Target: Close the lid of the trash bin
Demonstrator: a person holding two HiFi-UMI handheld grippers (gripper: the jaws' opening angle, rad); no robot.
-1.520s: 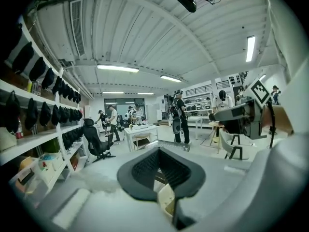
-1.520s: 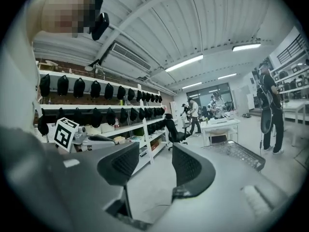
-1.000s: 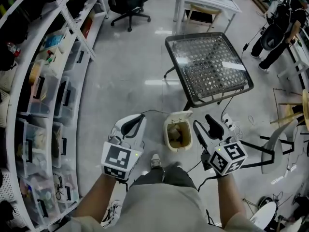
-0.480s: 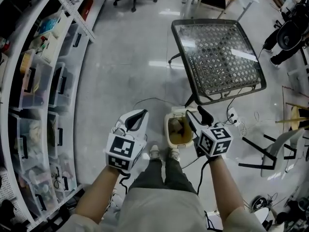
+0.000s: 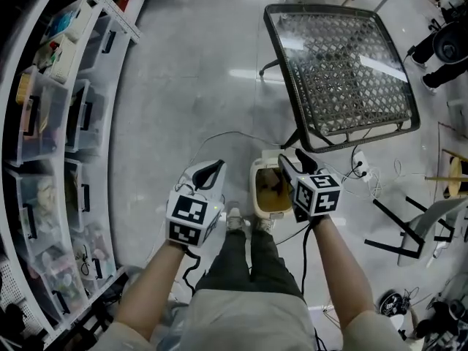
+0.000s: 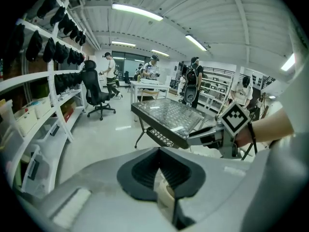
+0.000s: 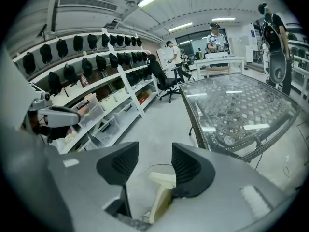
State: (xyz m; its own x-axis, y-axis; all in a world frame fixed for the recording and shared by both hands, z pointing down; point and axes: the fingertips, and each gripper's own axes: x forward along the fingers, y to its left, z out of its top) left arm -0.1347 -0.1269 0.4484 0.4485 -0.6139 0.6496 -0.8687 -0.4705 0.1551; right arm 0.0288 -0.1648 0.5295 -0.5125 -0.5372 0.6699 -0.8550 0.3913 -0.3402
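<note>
Head view looks steeply down, and there's the cream trash bin (image 5: 256, 193) standing on the grey floor (image 5: 183, 86), just off the near left corner of the glass-topped wicker table (image 5: 344, 72) and right in front of the person's shoes (image 5: 235, 220). The bin is open, with a brownish inside on show and its lid (image 5: 266, 155) tipped up at the far rim, on the table side. The right gripper (image 5: 292, 161) hangs directly over the bin, its marker cube above the right rim and its tips reaching toward that raised lid. In the right gripper view the jaws of the right gripper (image 7: 150, 161) stand well apart with nothing gripped. The lid (image 7: 161, 179) shows in the gap between them, close beside the right-hand pad (image 7: 186, 166), but whether it touches I cannot tell. Over to the left gripper (image 5: 212, 169): it sits left of the bin and apart from it, above bare floor. In the left gripper view the left gripper (image 6: 159, 153) has its dark pads pressed together, holding nothing, and a sliver of the cream bin (image 6: 166, 197) peeks through below them. A thin cable (image 5: 219, 139) loops across the floor beyond the bin, a power strip (image 5: 360, 165) lies beside the table leg, and white shelving (image 5: 51, 123) with storage tubs runs along the left edge.
</note>
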